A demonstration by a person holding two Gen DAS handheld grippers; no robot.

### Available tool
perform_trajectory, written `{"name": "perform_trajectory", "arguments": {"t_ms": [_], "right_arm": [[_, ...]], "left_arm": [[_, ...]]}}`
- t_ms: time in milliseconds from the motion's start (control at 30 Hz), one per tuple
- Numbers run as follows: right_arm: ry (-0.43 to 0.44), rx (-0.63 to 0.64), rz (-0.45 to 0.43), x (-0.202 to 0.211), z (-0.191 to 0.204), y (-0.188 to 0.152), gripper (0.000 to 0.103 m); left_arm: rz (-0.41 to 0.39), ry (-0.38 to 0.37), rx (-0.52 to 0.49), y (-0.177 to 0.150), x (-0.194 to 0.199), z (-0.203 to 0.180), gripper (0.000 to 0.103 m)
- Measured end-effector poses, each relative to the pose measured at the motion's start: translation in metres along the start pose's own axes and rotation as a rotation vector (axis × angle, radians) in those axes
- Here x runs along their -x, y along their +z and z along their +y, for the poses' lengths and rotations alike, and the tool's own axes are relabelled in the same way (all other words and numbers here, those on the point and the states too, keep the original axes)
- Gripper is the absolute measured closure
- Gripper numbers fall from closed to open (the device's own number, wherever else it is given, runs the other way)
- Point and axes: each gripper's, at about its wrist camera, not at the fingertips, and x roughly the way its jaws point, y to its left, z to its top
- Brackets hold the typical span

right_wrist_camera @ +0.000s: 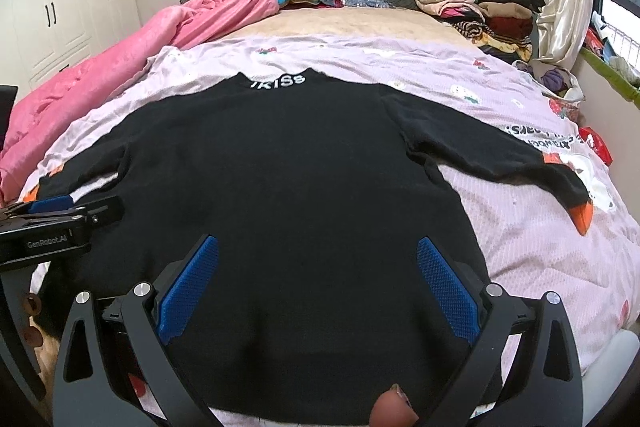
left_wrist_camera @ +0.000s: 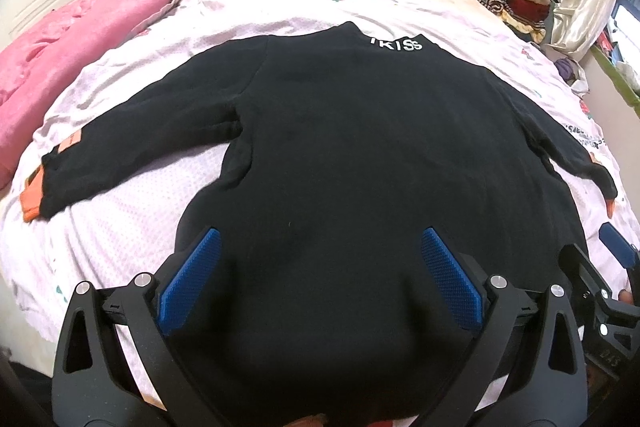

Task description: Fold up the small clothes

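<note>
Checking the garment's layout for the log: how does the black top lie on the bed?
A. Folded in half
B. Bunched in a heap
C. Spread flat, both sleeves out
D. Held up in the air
C: the black top lies flat on the bed, sleeves extended sideways.

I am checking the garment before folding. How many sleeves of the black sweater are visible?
2. The left sleeve lies spread toward the pink blanket; the right sleeve lies spread toward the window side. Neither is folded in yet.
</note>
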Motion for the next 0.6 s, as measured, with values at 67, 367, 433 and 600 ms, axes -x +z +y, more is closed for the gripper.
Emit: {"name": "perform_trajectory", "arguments": {"t_ms": [67, 367, 433, 600], "right_arm": [[-0.011, -0.003, 0.003, -0.004, -0.002, 0.006, 0.004], [-0.06, -0.067, 0.006, -0.021, -0.03, 0.027, 0.004], [-0.08, -0.105, 0.004, -0.026, -0.043, 0.03, 0.004], [-0.138, -0.194, 0.022, -0.038, -0.079, 0.037, 0.004]], "left_arm": [[0.001, 0.005, 0.003, 0.008, -0.003, -0.001, 0.009], [0.002, 0.015, -0.004, 0.04, -0.016, -0.011, 0.009], [0.002, 0.007, -0.011, 0.047, -0.019, -0.014, 0.009], [0.01, -0.001, -0.016, 0.063, -0.03, -0.019, 0.009]]}}
